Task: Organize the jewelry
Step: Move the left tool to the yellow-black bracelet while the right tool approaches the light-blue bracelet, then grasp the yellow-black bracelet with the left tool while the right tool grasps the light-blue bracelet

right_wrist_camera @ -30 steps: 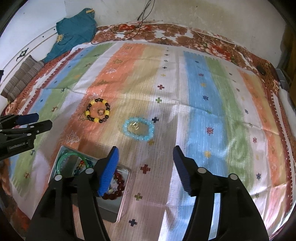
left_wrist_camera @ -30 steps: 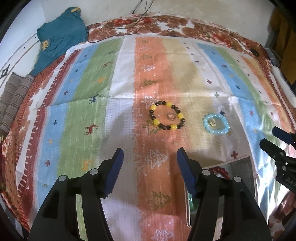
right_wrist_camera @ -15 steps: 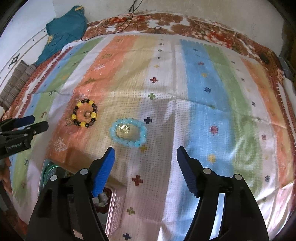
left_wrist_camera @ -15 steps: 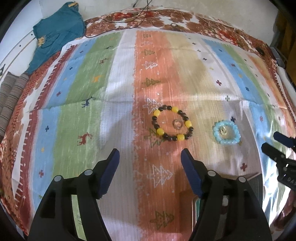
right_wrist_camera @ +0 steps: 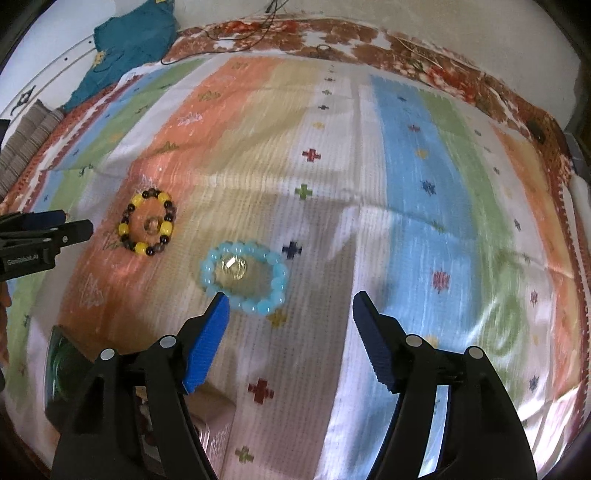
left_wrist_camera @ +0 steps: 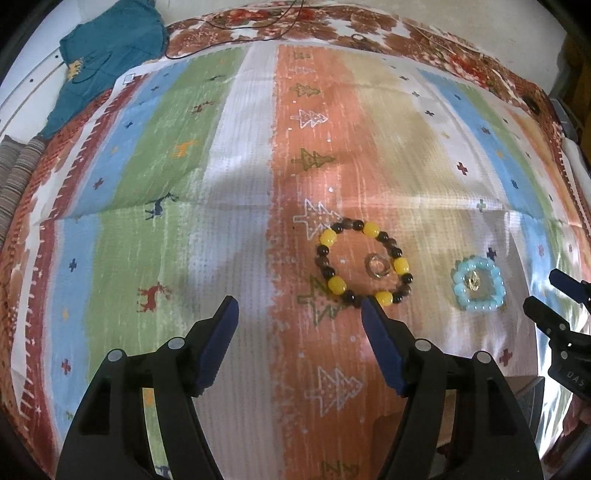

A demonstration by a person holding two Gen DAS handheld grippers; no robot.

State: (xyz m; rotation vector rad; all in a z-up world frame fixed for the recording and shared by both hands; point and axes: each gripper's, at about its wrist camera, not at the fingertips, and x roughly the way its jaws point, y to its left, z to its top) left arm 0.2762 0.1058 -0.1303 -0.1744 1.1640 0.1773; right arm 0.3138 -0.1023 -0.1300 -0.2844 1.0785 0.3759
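Lowest in each wrist view, the left hand-held gripper [left_wrist_camera: 299, 306] and the right hand-held gripper [right_wrist_camera: 290, 301] both stand wide with nothing between their jaws.

Just above the left one's right fingertip, at centre right of its frame, lies the yellow-and-dark bead bracelet [left_wrist_camera: 364, 264] with a small clear ring [left_wrist_camera: 377, 266] inside its loop. The likely slip here: jaws closing on the beads could pinch the striped cloth [left_wrist_camera: 229, 229] with them, or nudge the ring out and lose it in the weave.

In the right view the pale blue bracelet [right_wrist_camera: 245, 280] sits left of centre, its near edge just beside the left fingertip, a small gold piece [right_wrist_camera: 232, 266] inside it. This frame is blurred, so a grab may land off the beads and roll them aside.

A metal tin [right_wrist_camera: 59, 373] at the lower left, already holding a green ring-shaped piece, is partly hidden behind the gripper body.

Far off, at the upper left, a teal garment [left_wrist_camera: 107, 59] and a thin black cable [left_wrist_camera: 236, 26] lie well clear.
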